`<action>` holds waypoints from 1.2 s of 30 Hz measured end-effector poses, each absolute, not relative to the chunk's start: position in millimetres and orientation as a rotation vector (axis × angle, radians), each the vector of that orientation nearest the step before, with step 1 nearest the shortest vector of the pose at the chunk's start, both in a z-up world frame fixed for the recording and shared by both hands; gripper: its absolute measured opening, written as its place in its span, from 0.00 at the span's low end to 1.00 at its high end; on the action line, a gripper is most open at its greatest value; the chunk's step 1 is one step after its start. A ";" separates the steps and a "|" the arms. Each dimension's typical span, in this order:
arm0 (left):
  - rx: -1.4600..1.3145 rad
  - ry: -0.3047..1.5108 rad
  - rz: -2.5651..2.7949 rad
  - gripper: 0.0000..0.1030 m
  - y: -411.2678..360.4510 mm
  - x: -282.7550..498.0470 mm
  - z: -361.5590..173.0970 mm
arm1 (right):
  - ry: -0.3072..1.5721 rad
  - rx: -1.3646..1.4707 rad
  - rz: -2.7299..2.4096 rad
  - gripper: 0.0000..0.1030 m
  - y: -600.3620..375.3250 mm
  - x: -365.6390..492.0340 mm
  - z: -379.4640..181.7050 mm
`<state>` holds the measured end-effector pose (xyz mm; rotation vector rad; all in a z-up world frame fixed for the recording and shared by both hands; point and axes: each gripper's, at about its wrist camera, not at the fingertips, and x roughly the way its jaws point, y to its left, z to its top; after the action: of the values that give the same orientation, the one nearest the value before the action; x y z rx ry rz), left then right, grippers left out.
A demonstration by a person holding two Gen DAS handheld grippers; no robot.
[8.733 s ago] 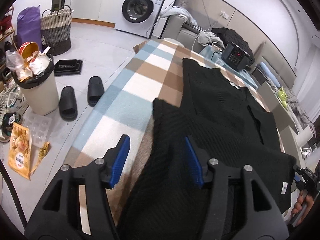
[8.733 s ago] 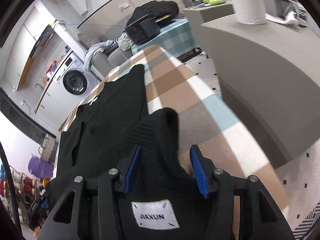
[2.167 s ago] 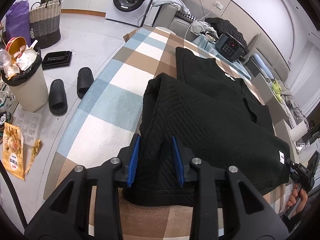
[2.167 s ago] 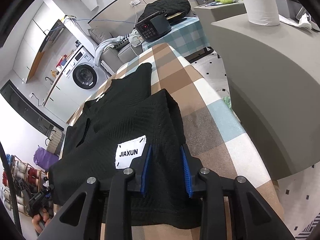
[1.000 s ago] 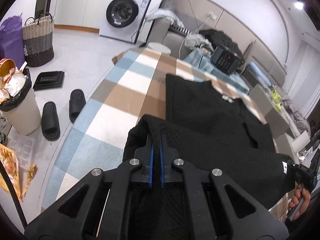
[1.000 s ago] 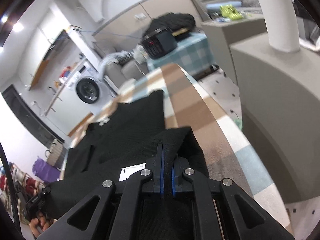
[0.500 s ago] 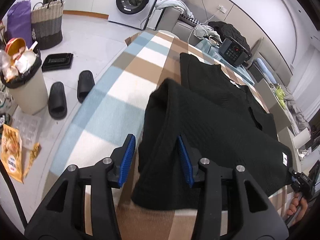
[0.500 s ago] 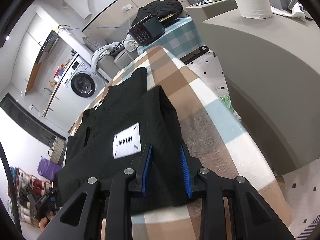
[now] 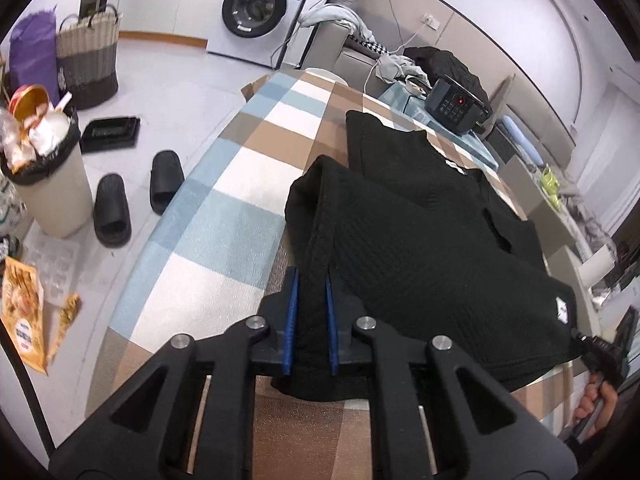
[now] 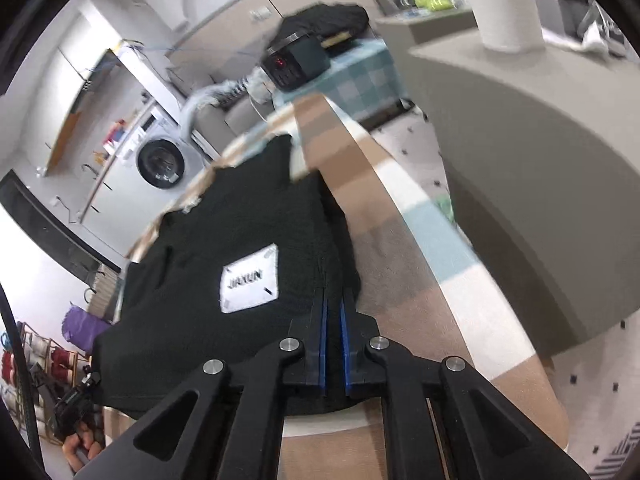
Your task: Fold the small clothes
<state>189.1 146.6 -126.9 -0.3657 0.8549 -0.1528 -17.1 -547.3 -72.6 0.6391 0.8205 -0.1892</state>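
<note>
A black knitted garment (image 9: 420, 240) lies folded over on the checked surface (image 9: 224, 216), its white label (image 10: 250, 280) facing up near the right edge. The left tongs (image 9: 310, 312) have just closed on the garment's near left hem, and the right tongs (image 10: 334, 340) have just closed on its near right hem.

Black garment (image 9: 420, 240) — folded, on table.
</note>
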 end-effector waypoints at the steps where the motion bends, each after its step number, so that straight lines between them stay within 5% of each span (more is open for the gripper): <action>1: -0.374 0.855 -0.154 0.14 148.1 188.7 -125.8 | 0.813 0.636 -0.189 0.12 -546.9 -17.9 -71.0; 5: -0.388 0.839 -0.132 0.53 153.7 191.8 -117.1 | 0.773 0.652 -0.165 0.31 -550.1 -12.6 -63.8; 11: -0.371 0.854 -0.141 0.53 140.9 227.3 -114.5 | 0.775 0.653 -0.151 0.33 -550.1 18.5 -62.2; 13: -0.362 0.864 -0.151 0.42 132.5 240.6 -117.6 | 0.778 0.651 -0.151 0.33 -549.4 28.2 -63.5; 15: -0.326 0.872 -0.147 0.14 122.5 252.8 -121.6 | 0.786 0.631 -0.148 0.30 -547.5 37.2 -65.2; 17: -0.308 0.874 -0.147 0.03 116.5 258.5 -123.6 | 0.799 0.602 -0.148 0.08 -544.6 42.2 -65.4; 25: -0.358 0.760 -0.177 0.02 122.5 273.4 -92.6 | 0.648 0.623 -0.113 0.05 -546.8 54.0 -29.6; 31: -0.354 0.853 -0.150 0.03 119.5 306.1 -110.6 | 0.777 0.652 -0.228 0.09 -556.1 96.8 -59.3; 34: -0.382 0.887 -0.150 0.22 127.9 302.0 -119.7 | 0.799 0.711 -0.204 0.17 -563.0 89.6 -65.8; 36: -0.410 0.870 -0.121 0.48 139.6 287.7 -120.6 | 0.783 0.727 -0.198 0.30 -566.3 69.7 -61.8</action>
<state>287.7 139.6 -120.6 -0.4100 0.8705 -0.1213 69.7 -566.3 -61.8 0.7273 0.7834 -0.1982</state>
